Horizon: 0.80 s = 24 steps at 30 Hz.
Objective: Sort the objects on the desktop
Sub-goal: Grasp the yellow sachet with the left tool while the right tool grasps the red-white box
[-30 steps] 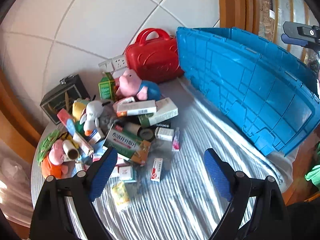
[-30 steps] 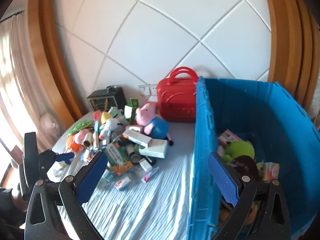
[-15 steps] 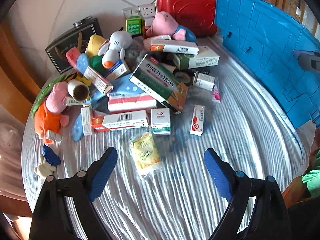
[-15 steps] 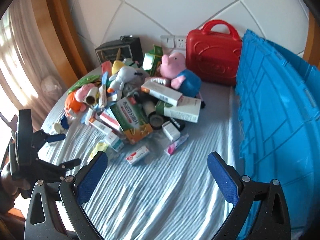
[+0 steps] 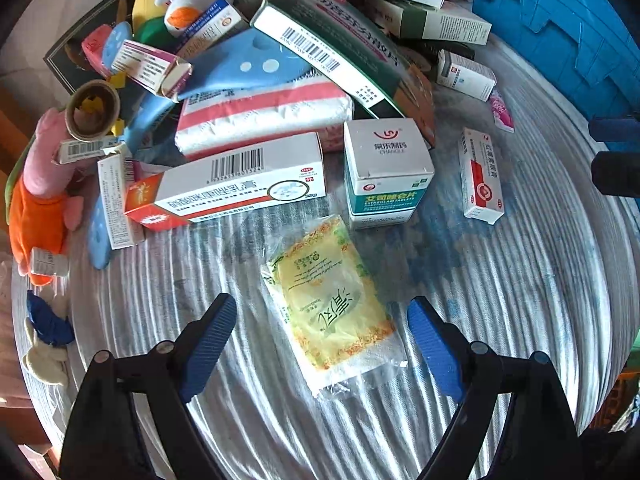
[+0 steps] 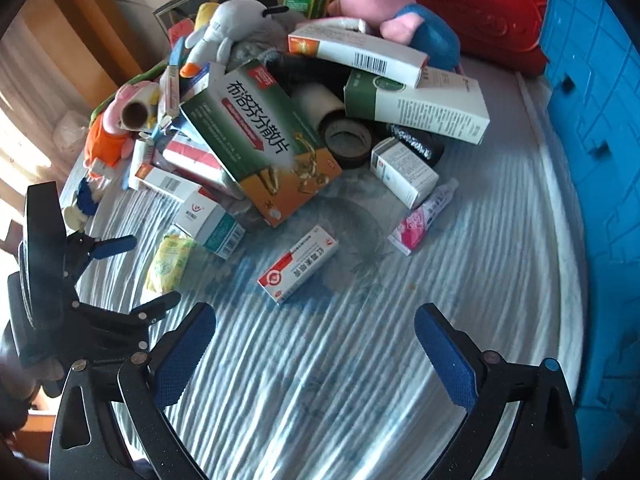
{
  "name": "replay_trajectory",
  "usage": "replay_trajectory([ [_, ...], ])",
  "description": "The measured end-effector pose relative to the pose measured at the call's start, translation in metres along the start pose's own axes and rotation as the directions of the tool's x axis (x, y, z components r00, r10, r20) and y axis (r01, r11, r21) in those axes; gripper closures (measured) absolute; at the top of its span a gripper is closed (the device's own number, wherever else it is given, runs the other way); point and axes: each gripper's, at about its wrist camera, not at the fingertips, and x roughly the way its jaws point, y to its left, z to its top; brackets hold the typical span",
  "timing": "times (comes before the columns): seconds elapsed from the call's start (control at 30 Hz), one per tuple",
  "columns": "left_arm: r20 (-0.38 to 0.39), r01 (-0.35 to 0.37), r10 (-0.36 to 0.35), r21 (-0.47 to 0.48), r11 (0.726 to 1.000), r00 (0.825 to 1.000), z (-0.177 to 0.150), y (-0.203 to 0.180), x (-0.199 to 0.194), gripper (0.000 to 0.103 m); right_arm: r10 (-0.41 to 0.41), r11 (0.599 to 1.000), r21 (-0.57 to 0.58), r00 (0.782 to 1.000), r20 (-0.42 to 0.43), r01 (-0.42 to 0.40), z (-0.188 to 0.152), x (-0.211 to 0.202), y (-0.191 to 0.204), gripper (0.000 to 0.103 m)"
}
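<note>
A heap of medicine boxes, plush toys and tape rolls covers the back of the round table. My left gripper (image 5: pixel 320 336) is open low over a yellow tissue packet (image 5: pixel 330 306), whose near half lies between the blue pads. In the right wrist view the same packet (image 6: pixel 168 258) lies at the left, with the left gripper (image 6: pixel 138 270) around it. My right gripper (image 6: pixel 314 346) is open above bare cloth, just short of a small red-and-white box (image 6: pixel 298 264). A teal-and-white box (image 5: pixel 386 174) and a long red-and-white box (image 5: pixel 228 184) sit behind the packet.
A blue crate (image 6: pixel 600 160) walls the right side, with a red plastic case (image 6: pixel 480 12) beside it at the back. A pink tube (image 6: pixel 424 216) and a large green-and-orange box (image 6: pixel 260 136) lie mid-table. The striped cloth (image 6: pixel 360 360) shows bare in front of the right gripper.
Both grippers have dropped and moved in toward the table. The left one has come down over the yellow packet; the right one has closed in on the small red-and-white box. Both stay open.
</note>
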Motion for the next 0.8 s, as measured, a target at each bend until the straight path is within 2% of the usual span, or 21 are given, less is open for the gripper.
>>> replay_trajectory([
  [0.07,-0.003,0.017,-0.017,0.007,1.000,1.000,0.000,-0.002,0.007,0.015,-0.009,0.999,0.031,1.000,-0.008,0.009,0.003,0.011,0.001,0.002],
  [0.17,-0.006,0.020,-0.020,0.017,1.000,1.000,-0.002,-0.001,0.014,0.023,-0.015,0.998,0.053,0.999,-0.030,0.016,0.008,0.027,0.003,0.002],
  [0.2,0.002,0.030,-0.030,0.005,1.000,1.000,-0.003,0.001,0.014,0.031,-0.012,0.998,0.063,0.999,-0.038,0.015,0.010,0.033,0.004,0.002],
  [0.23,0.011,0.047,-0.047,-0.007,0.999,0.999,-0.004,0.004,0.012,0.045,-0.008,0.997,0.076,0.999,-0.046,0.012,0.012,0.038,0.004,0.002],
  [0.27,0.019,0.062,-0.062,-0.014,0.998,0.998,-0.005,0.006,0.010,0.050,-0.004,0.996,0.090,0.999,-0.052,0.009,0.013,0.042,0.004,0.002],
  [0.33,0.029,0.083,-0.083,-0.011,0.996,0.996,-0.009,0.010,0.007,0.074,0.001,0.994,0.111,0.998,-0.057,0.005,0.015,0.049,0.006,0.002],
  [0.4,0.033,0.119,-0.119,-0.009,0.993,0.992,-0.014,0.016,0.002,0.082,-0.004,0.994,0.112,0.998,-0.067,0.012,0.017,0.058,0.010,0.002],
  [0.57,0.075,0.155,-0.153,-0.021,0.988,0.985,-0.026,0.030,-0.020,0.084,-0.042,0.992,0.118,0.995,-0.087,0.052,0.023,0.077,0.017,0.007],
  [0.63,0.092,0.154,-0.151,-0.019,0.988,0.984,-0.029,0.033,-0.030,0.084,-0.059,0.989,0.130,0.993,-0.101,0.072,0.025,0.085,0.018,0.020],
  [0.77,0.108,0.158,-0.153,-0.042,0.986,0.982,-0.032,0.045,-0.040,0.084,-0.095,0.987,0.118,0.991,-0.092,0.105,0.030,0.091,0.022,0.027],
  [0.8,0.111,0.160,-0.154,-0.047,0.986,0.982,-0.035,0.050,-0.039,0.084,-0.099,0.987,0.116,0.991,-0.088,0.109,0.031,0.090,0.023,0.034],
])
